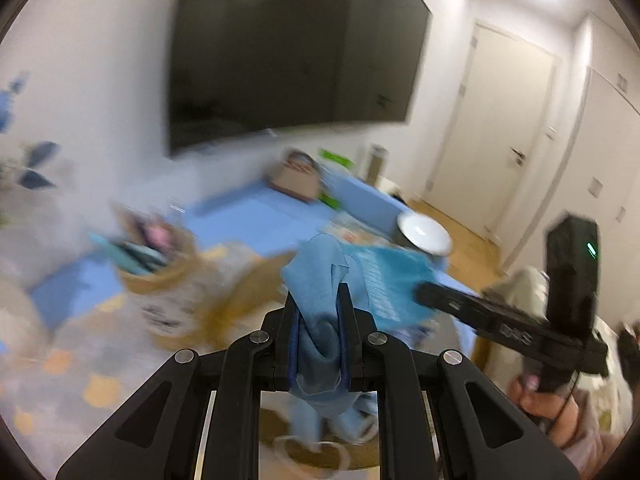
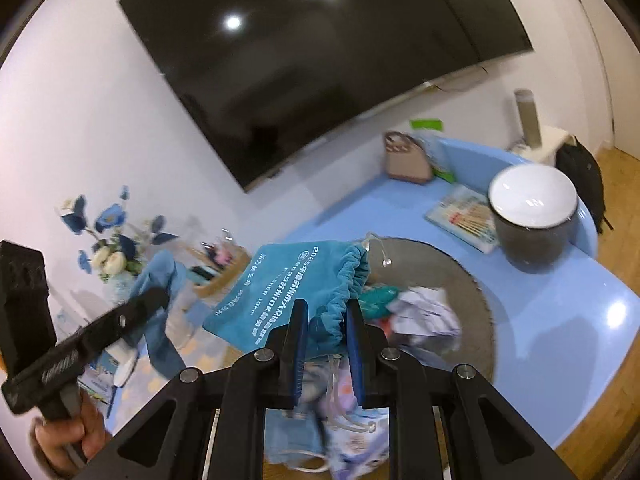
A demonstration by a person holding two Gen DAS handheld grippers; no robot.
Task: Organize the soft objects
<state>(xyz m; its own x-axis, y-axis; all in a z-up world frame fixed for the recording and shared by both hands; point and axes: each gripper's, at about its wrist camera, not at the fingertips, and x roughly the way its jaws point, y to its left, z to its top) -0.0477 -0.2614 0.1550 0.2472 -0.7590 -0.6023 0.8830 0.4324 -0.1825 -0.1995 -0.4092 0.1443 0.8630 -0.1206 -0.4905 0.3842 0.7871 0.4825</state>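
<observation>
My left gripper (image 1: 319,300) is shut on a light blue cloth (image 1: 316,276) and holds it in the air; the cloth hangs down between the fingers. It also shows in the right wrist view (image 2: 160,280). My right gripper (image 2: 326,316) is shut on the gathered mouth of a teal drawstring pouch (image 2: 292,280) with white print, held above the table. The pouch also shows in the left wrist view (image 1: 384,280), just right of the cloth. More soft items (image 2: 424,308) lie on a round grey mat (image 2: 460,276).
A blue table (image 2: 560,320) carries a dark pot with a white lid (image 2: 532,216), a book (image 2: 464,216) and a beige bag (image 2: 404,160). A woven basket (image 1: 156,264) holds items at left. A large TV hangs on the wall. Blue flowers (image 2: 104,232) stand at left.
</observation>
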